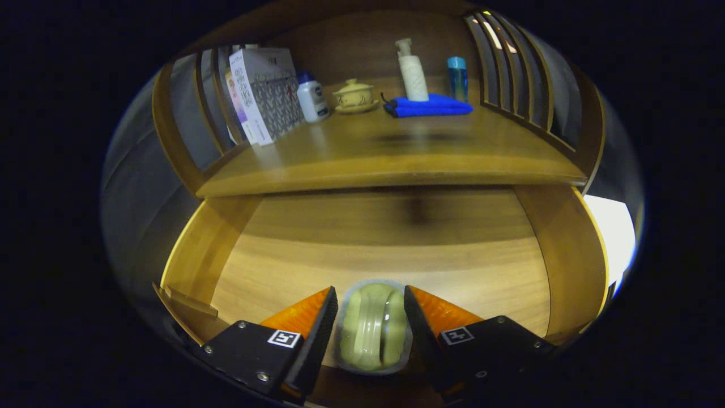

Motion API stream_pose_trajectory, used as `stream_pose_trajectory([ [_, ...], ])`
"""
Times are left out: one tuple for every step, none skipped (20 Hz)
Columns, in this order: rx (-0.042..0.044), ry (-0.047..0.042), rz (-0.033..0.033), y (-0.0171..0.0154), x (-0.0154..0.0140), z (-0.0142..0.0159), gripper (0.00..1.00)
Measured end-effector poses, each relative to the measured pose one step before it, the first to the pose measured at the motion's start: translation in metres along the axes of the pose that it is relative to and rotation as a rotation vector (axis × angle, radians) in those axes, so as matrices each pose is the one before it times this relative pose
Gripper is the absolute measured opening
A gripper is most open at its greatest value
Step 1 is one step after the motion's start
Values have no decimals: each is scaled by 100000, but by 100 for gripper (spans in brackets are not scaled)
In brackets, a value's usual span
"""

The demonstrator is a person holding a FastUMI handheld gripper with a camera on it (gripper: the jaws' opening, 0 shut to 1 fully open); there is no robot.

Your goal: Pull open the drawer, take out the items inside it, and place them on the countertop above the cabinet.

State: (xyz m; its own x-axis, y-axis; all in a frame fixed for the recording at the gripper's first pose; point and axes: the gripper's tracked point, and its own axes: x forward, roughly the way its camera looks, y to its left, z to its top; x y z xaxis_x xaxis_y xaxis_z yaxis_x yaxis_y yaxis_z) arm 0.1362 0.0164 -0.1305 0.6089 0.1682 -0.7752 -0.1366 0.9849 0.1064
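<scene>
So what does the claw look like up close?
The claw has two wedge-shaped fingers, bright orange on the outer faces and black with fine ribbing on the inner gripping sides. Each finger sits on a black block with small silver screws, and each block carries a little square black-and-white marker.

Pale green jar point(372, 327) between orange-and-black tool point(371, 317) fingers — blue cloth point(429, 106), honey-brown drawer point(569, 258).
</scene>
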Motion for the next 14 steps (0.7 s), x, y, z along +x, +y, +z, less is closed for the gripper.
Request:
stream_pose_trajectory([
  [-1213,991,-782,-165,184,-144,74],
  [-615,-1009,-970,-149,-210,157,74],
  [-556,-758,-921,-208,138,22,69],
  [-248,-367,-412,-82,66,9,67],
  [-517,-247,-1113,-244,124,-26,60],
  [344,-833,-814,-217,75,61,52],
  [1503,-1942,-55,-56,-60,261,43],
  [1034,-2378,-591,-171,-54,425,39],
  [150,-3179,-533,-220,47,558,34],
  [-219,-2981,-960,-208,-189,387,30],
  [-531,-1929,-947,-206,-154,272,26],
  [-513,-1240,285,76,-36,27,25],
  [178,-653,804,164,-206,15,25],
  [200,-715,1127,245,-184,-45,25],
])
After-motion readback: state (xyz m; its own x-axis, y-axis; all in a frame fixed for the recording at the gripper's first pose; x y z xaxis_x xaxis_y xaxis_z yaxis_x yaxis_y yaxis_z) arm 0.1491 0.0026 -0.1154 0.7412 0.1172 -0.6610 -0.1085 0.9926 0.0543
